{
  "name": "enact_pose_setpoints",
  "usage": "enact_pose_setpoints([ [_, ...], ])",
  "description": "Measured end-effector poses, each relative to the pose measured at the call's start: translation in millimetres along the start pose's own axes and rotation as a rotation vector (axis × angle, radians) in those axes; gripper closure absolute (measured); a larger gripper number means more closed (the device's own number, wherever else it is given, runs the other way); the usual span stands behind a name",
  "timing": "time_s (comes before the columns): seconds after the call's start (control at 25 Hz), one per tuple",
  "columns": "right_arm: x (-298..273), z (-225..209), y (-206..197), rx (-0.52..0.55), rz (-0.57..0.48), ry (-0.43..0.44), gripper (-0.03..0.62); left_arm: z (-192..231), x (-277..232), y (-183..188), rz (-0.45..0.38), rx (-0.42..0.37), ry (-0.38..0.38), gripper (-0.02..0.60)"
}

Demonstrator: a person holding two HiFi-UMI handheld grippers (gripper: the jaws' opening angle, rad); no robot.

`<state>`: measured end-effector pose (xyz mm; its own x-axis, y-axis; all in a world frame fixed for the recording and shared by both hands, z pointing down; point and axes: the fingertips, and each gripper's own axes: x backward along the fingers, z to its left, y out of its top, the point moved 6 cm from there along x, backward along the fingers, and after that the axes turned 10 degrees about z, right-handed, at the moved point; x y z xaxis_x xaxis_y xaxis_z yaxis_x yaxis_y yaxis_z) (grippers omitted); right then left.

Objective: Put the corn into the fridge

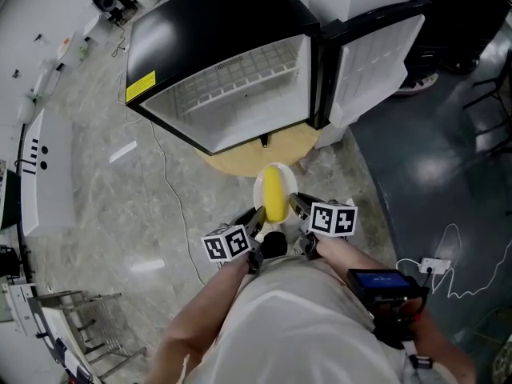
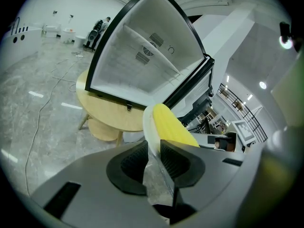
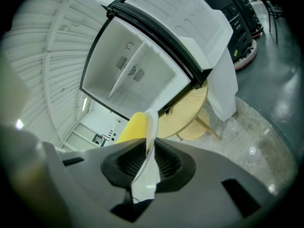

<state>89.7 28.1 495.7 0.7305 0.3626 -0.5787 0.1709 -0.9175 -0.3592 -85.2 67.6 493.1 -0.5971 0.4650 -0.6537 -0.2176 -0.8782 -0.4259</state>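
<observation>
A yellow corn cob [image 1: 274, 192] lies on a small white plate [image 1: 290, 184], held in the air in front of the open fridge [image 1: 232, 86]. My left gripper [image 1: 258, 218] is shut on the plate's left rim and my right gripper [image 1: 298, 208] on its right rim. In the left gripper view the plate's edge [image 2: 148, 122] is pinched between the pads of the left gripper [image 2: 154, 160], with the corn [image 2: 173, 127] just beyond. In the right gripper view the rim [image 3: 152, 127] is clamped in the right gripper [image 3: 148, 163], the corn [image 3: 133, 127] to its left. The white fridge interior [image 2: 142, 65] faces me.
The fridge stands on a low round wooden table [image 1: 256, 154]. Its door [image 1: 376, 54] is swung open to the right. A wire shelf [image 1: 240, 74] spans the inside. Cables [image 1: 172, 206] trail over the marble floor, and a white counter [image 1: 48, 174] runs along the left.
</observation>
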Motion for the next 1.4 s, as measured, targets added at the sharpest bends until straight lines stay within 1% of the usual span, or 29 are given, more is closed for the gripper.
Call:
enact_pose_setpoints([
  [0.28,-16,-2,17,-0.005,-0.004,-0.020,0.534,14,-12,21,0.022,-0.009,-0.014,0.497],
  [0.4,-25,-3,24,-0.002,0.001,-0.028,0.534,21,-15,29,0.031,-0.002,-0.017,0.497],
  [0.72,-53,-7,56,-0.001,0.008,-0.035,0.534,41,-33,63,0.042,0.003,-0.018,0.497],
  [0.88,-71,-10,72,0.001,0.013,-0.040,0.534,52,-40,83,0.036,-0.012,-0.004,0.497],
  [1.0,-80,-12,77,-0.005,0.022,-0.043,0.534,59,-44,89,0.038,-0.017,0.015,0.497],
  [1.24,-100,-13,96,0.006,0.038,-0.046,0.534,71,-53,107,0.029,-0.005,0.026,0.496],
  [1.4,-123,-22,106,0.006,0.045,-0.050,0.534,90,-68,119,0.030,0.003,0.030,0.497],
])
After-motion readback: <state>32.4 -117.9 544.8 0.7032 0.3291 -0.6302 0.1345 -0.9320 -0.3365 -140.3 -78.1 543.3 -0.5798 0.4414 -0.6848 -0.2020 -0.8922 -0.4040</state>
